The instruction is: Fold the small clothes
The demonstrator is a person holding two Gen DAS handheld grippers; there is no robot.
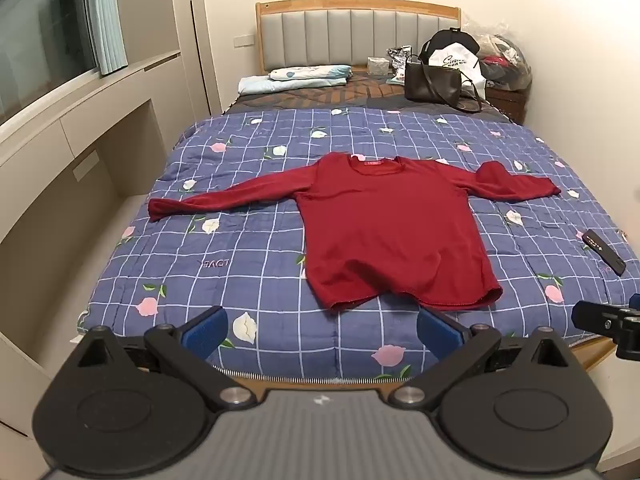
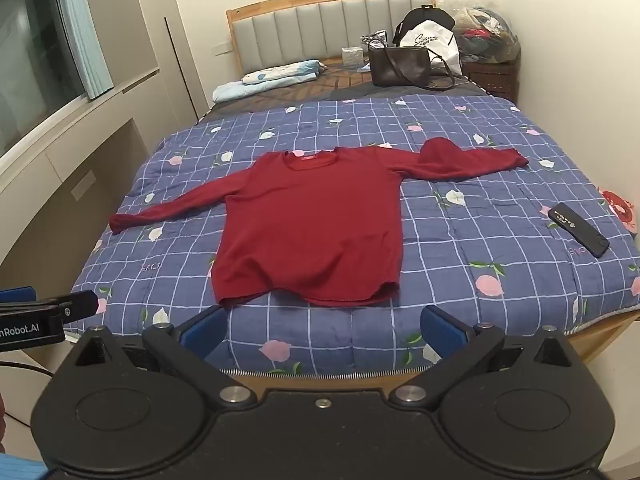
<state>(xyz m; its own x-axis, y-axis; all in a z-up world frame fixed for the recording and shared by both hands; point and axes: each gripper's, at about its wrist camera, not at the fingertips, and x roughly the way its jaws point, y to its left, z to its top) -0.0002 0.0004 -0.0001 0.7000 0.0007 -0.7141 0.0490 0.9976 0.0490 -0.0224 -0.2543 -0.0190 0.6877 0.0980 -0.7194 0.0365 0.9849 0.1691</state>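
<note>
Red long-sleeved top (image 1: 390,232) found spread face up on the blue checked quilt (image 1: 224,248), centre of both frames, collar toward the headboard, hem toward the lower edge, both sleeves out sideways. Left-of-frame sleeve (image 1: 224,198) lying straight and flat; right-of-frame sleeve (image 2: 460,162) bunched into a hump near the shoulder. No fold yet made; step in hand judged to be the approach for a first sleeve fold. Recommended: flatten the humped sleeve first, pinch each sleeve near the cuff through the cloth only and not the quilt beneath, carry it across the chest in a low arc, lay it square to the side seam, then smooth the rippled hem (image 2: 308,298) before bringing it up toward the collar. Risk noted of dragging the body off line if the sleeve is pulled rather than lifted. Black remote (image 2: 578,230) noted at right of frame, well apart from the garment. Left gripper (image 1: 322,326) observed at lower centre of its view, blue pads spread fully apart, nothing between them, clear of the hem. Right gripper (image 2: 322,326) likewise spread wide, holding nothing, short of the hem and touching no cloth.
</note>
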